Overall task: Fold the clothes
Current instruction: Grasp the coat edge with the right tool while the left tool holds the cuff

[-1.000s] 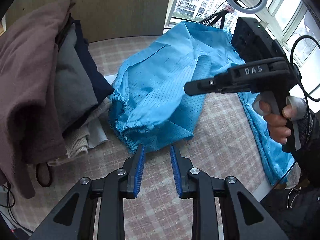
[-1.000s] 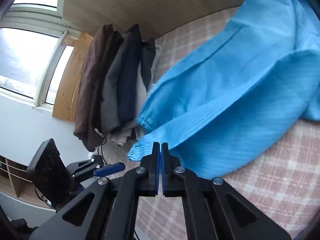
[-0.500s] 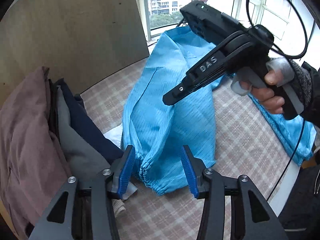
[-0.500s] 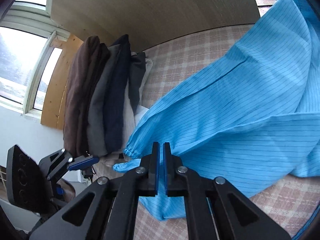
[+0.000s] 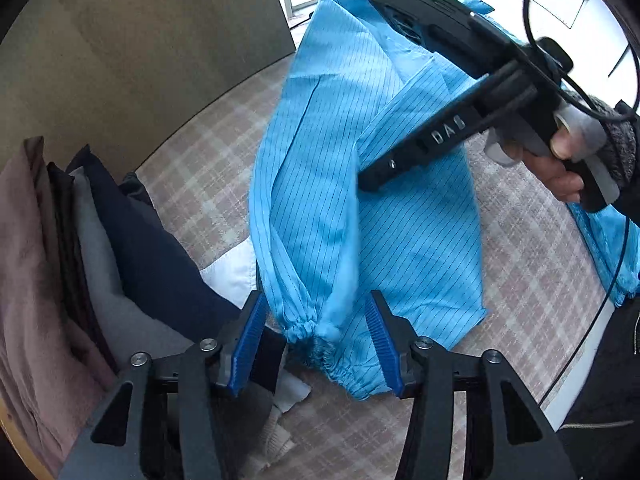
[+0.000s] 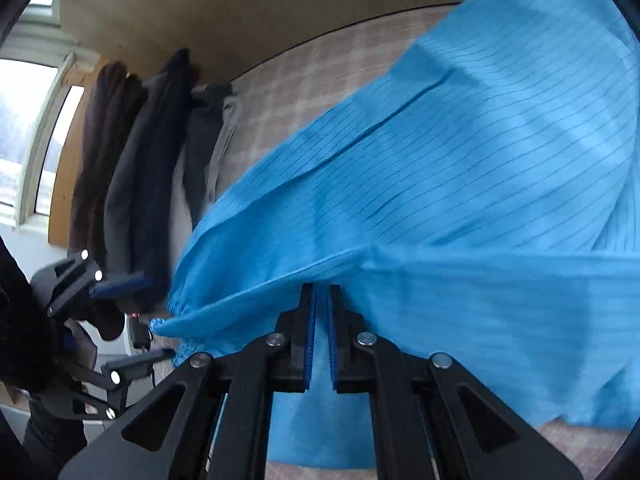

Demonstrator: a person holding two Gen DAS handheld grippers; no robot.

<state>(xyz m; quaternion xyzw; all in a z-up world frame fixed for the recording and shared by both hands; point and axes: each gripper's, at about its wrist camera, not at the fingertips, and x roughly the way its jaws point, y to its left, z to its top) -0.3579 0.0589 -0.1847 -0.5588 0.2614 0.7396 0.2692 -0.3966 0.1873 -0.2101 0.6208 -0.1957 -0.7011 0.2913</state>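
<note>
The blue coat [image 5: 360, 184] lies on the checked bed [image 5: 520, 280], beside the pile of clothes [image 5: 100, 260]. The left tongs [image 5: 316, 344] are opening around its cuff [image 5: 312, 336], not pinching. The right tongs [image 6: 321, 300] are together above the coat.

Garment [image 5: 360, 216] lies on the bed [image 5: 528, 280], clothes stack [image 5: 120, 264] at its left.

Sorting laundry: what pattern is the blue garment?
Thin dark pinstripes on bright blue garment; clearest in the left wrist view.

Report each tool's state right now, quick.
Left tool: jaws opening, the blue garment's gathered cuff between them, not gripped.
Right tool: shut, holding nothing, tips at the garment.
</note>
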